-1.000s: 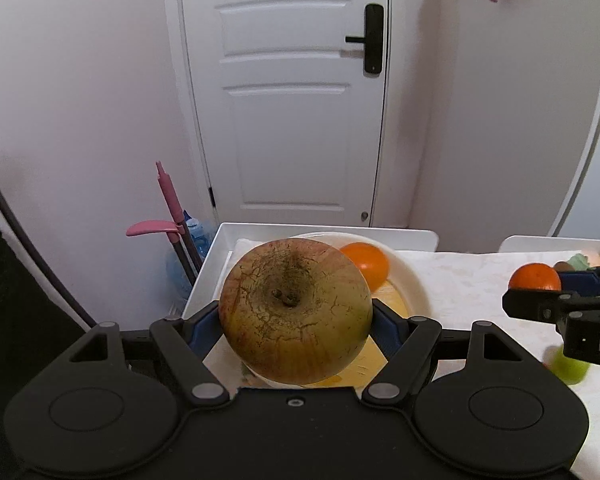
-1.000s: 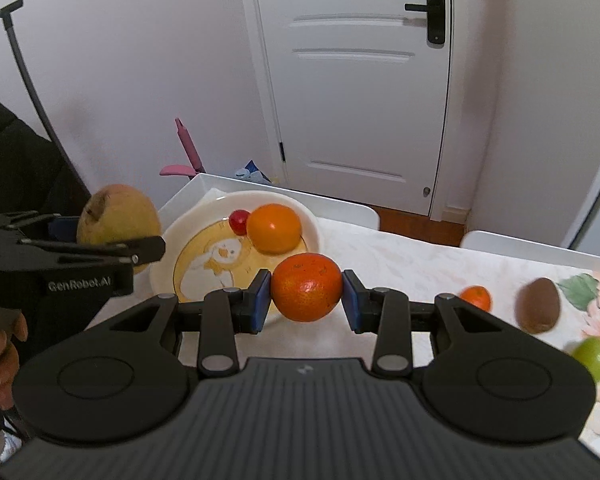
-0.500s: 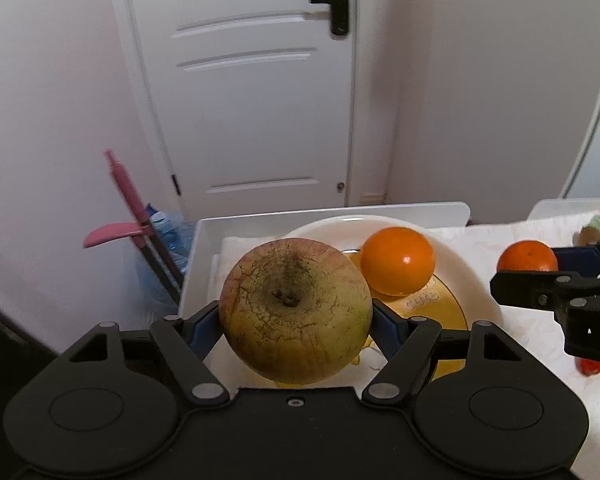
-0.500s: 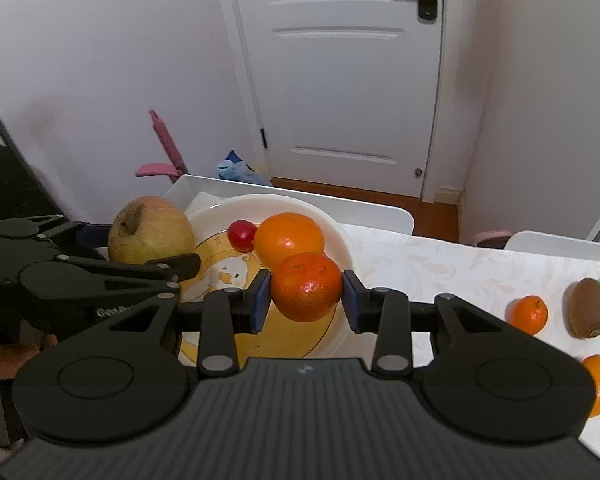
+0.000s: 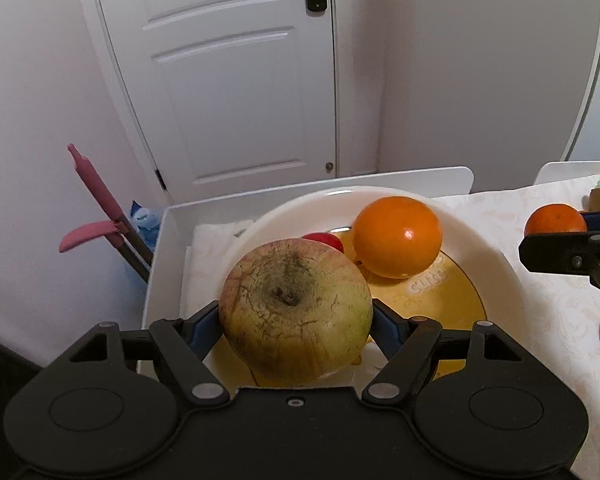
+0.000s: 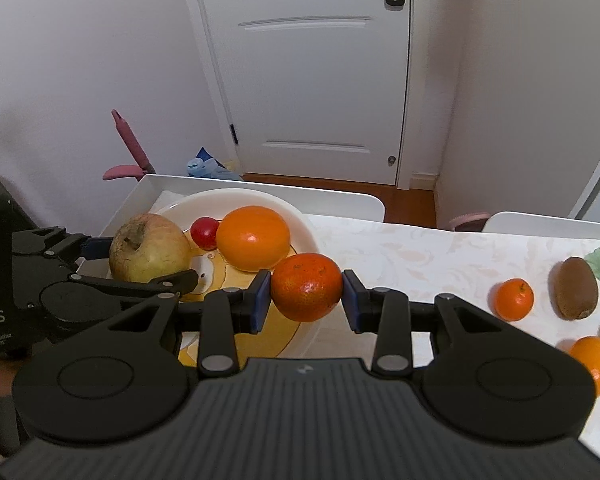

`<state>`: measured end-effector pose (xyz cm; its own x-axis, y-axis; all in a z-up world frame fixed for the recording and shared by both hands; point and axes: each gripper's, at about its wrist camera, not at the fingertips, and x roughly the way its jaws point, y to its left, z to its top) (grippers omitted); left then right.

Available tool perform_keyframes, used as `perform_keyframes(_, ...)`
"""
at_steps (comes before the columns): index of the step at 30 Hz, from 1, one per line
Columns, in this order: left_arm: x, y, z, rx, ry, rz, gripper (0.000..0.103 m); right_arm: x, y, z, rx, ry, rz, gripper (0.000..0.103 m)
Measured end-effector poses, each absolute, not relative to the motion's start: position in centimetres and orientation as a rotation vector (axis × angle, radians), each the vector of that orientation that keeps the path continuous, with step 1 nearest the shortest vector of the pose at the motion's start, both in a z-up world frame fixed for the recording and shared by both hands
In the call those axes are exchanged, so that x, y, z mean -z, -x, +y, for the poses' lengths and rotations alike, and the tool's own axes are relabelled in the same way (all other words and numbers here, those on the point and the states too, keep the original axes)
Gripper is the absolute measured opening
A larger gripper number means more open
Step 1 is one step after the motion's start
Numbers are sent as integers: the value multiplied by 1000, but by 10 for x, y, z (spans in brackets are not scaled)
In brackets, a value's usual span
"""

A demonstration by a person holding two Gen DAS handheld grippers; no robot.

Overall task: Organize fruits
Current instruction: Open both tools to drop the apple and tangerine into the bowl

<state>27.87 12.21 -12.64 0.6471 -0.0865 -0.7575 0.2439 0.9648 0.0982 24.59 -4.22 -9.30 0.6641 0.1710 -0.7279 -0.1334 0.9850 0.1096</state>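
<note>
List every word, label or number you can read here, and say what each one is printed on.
"DAS": on the body of the left gripper, cut off at the picture's edge.
Smaller lines under it: too blurred to read.
Pale lettering on the yellow middle of the plate: not legible.
Nothing else readable.

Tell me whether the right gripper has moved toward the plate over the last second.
Yes. The right gripper, shut on the tangerine, has moved left and forward: the tangerine now hangs over the plate rim, having been short of it a second ago.

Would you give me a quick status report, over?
Left gripper shut on apple, over plate. Right gripper shut on tangerine. Orange, cherry tomato occupy plate.
</note>
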Motion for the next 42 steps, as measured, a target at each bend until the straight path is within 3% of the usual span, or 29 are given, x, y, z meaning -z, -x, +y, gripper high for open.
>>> perform_keyframes(3,117,-272,121,208,-209,800,103,91,-247,-43,-168,-46,825,52)
perform_keyframes(32,99,-215,144,165,-123,822,103,130,-277,-12,-334,123,865,54)
perform_keyframes(34,100,-214,142,168,-129,820,103,129,-275,-11,-334,137,853,69)
perform_keyframes(36,101,-213,141,170,-136,821,103,126,-271,-12,-326,143,826,93)
perform_keyframes(39,103,-212,139,163,-151,824,103,122,-268,-16,-317,126,814,103)
perform_keyframes(42,102,-209,137,162,-160,821,103,119,-265,-19,-306,123,817,103)
